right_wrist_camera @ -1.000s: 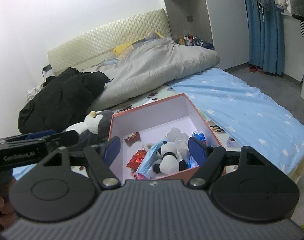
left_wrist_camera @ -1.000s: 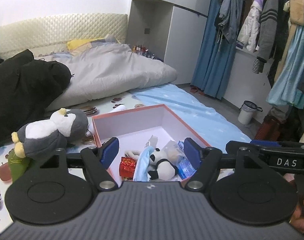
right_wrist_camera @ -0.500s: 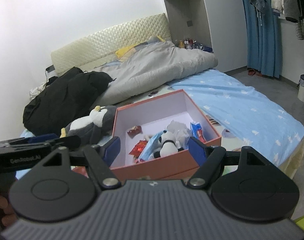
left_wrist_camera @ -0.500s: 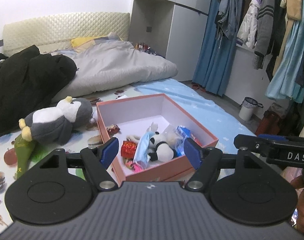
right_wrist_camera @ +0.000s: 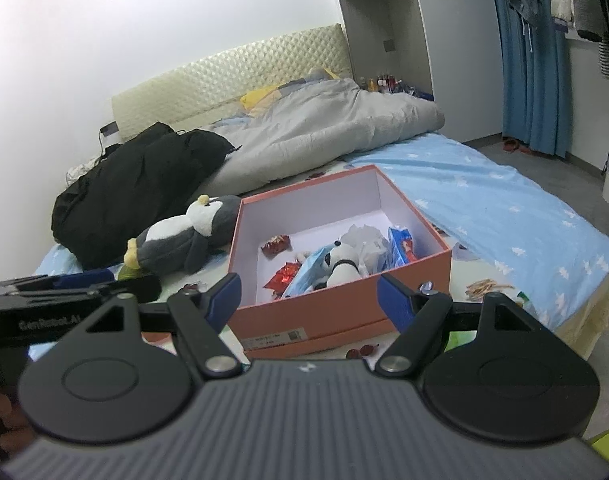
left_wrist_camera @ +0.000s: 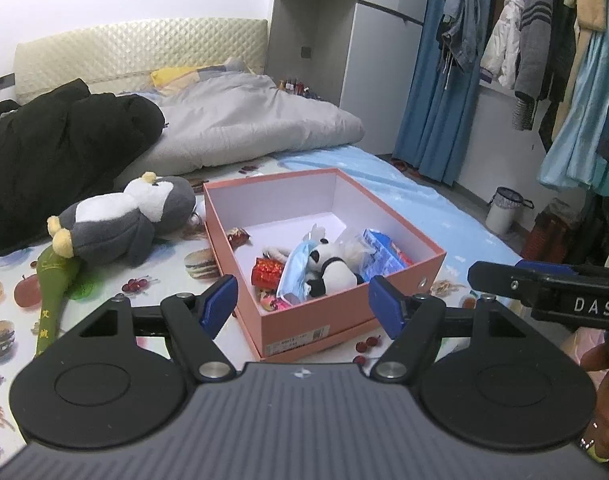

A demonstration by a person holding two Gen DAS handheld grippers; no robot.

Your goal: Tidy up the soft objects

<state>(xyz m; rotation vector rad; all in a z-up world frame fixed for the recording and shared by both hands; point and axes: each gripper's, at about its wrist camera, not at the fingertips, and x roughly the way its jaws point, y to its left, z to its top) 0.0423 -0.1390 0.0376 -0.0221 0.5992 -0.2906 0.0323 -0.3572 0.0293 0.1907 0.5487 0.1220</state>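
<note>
The penguin plush (left_wrist_camera: 124, 220) lay on its side on the printed sheet (left_wrist_camera: 152, 292), just beside the left wall of the open pink box (left_wrist_camera: 344, 316), its head toward the box and its yellow feet over a green soft toy (left_wrist_camera: 52, 288). Inside the box a panda plush (left_wrist_camera: 328, 268), a blue face mask (left_wrist_camera: 294, 270) and some wrapped snacks (left_wrist_camera: 384, 256) crowded the near end, leaving the far end bare.

The left gripper (left_wrist_camera: 304, 304) hung short of the box with its blue pads spread wide and nothing between them; the right gripper (right_wrist_camera: 308, 300) was likewise spread and empty.

Judging by the layout, the penguin seemed the next thing to collect. A good grasp would probably take the thick grey body rather than a wing or foot, so the toy would not dangle. The bare far end looked the sensible place to set it. The black coat (left_wrist_camera: 56, 152) lay near behind it.
</note>
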